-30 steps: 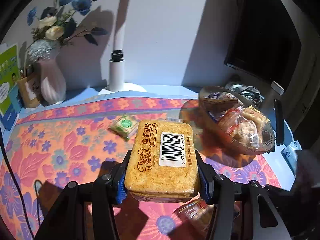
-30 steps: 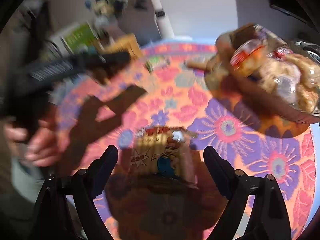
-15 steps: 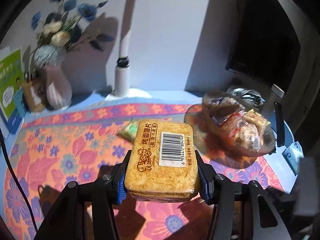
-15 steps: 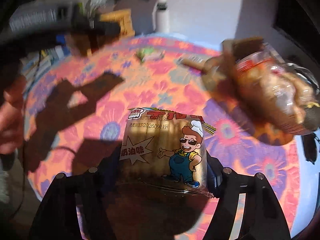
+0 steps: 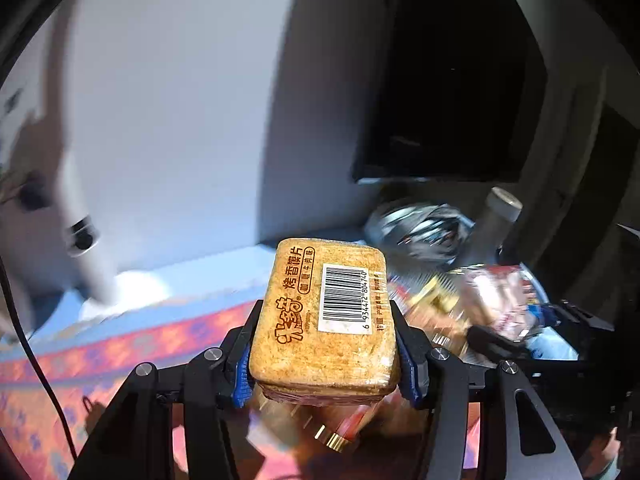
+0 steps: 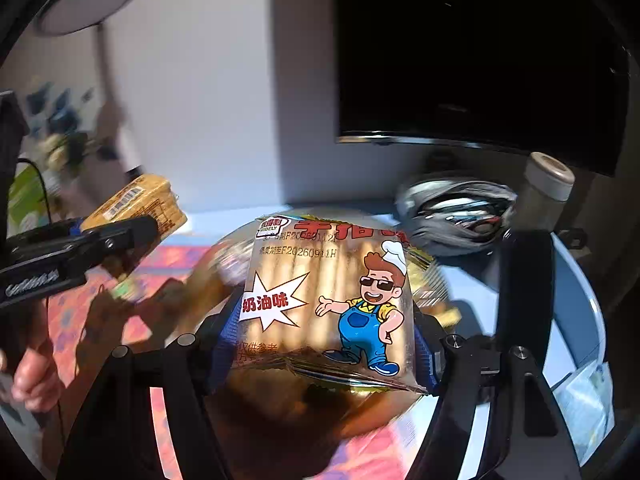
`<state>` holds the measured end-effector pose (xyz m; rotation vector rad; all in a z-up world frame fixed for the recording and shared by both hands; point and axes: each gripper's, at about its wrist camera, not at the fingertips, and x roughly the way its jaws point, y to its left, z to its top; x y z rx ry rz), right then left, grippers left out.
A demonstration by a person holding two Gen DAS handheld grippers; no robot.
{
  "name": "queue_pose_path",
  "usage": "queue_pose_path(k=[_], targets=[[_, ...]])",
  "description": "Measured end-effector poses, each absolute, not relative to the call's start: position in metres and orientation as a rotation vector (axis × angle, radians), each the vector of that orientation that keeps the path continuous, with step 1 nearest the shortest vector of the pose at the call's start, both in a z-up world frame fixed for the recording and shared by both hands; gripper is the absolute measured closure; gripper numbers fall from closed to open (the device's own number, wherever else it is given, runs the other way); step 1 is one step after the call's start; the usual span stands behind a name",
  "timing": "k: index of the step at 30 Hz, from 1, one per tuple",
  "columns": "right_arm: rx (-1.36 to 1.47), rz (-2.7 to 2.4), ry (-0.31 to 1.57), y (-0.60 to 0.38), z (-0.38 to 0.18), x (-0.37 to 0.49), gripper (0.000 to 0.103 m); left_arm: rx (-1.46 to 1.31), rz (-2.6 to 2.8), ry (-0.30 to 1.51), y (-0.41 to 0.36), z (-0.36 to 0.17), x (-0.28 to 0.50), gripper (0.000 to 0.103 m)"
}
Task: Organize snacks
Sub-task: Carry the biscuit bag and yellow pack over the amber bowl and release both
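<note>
While we hold both grippers up over the table [image 5: 120, 344] with its flowered cloth, each one carries a snack. Our left gripper [image 5: 324, 352] is clenched on a flat golden cracker pack [image 5: 324, 312]: its blue-padded fingers [image 5: 242, 376] press on the two long sides of the pack's near end, and the rest of the pack, barcode label up, juts forward past the fingertips. In the right wrist view this same pack shows at the left (seen from the side), clear of the cloth.

Our right gripper [image 6: 324, 344] grasps a clear cookie bag [image 6: 328, 300] printed with a cartoon chef. Its jaws have just been closing, and the bag now sits between them, with blue pads against both side edges of the bag's lower half; the top of the bag rises above the fingertips.

Beyond both snacks, toward the far right corner of the table, lies a blurred heap of wrapped snacks [image 5: 492, 300] in what looks like a basket. Behind it stand a grey-capped bottle [image 6: 546, 188] and a dark screen [image 6: 480, 60] against the wall. A white lamp [image 5: 88, 248] stands at the far edge, and a hand [image 6: 32, 372] grips the left tool's handle.
</note>
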<state>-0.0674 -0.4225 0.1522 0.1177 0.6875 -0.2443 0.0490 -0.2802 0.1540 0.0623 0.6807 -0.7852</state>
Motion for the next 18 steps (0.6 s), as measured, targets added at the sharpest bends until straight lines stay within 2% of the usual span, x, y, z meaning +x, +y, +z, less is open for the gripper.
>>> queue_pose_path(k=[5,6,7,8,9,18], targets=[[0.136,-0.297,0.69,-0.449,0.147,-0.041,0.031,0.103,-0.836,0.67,-0.331,0.156,0.071,0.049],[0.141,-0.306,0.694,-0.454,0.144,-0.04,0.03,0.118,-0.843,0.674,-0.341,0.154,0.077,0.047],[0.146,-0.316,0.706,-0.458,0.142,-0.038,0.03,0.127,-0.845,0.68,-0.346,0.152,0.08,0.033],[0.151,-0.314,0.718,-0.461,0.138,-0.037,0.03,0.131,-0.844,0.69,-0.349,0.15,0.084,0.025],[0.155,-0.311,0.724,-0.464,0.137,-0.037,0.03,0.119,-0.844,0.694,-0.348,0.148,0.087,0.022],[0.19,-0.26,0.722,-0.456,0.137,-0.072,0.03,0.049,-0.801,0.674,-0.278,0.158,0.068,0.022]])
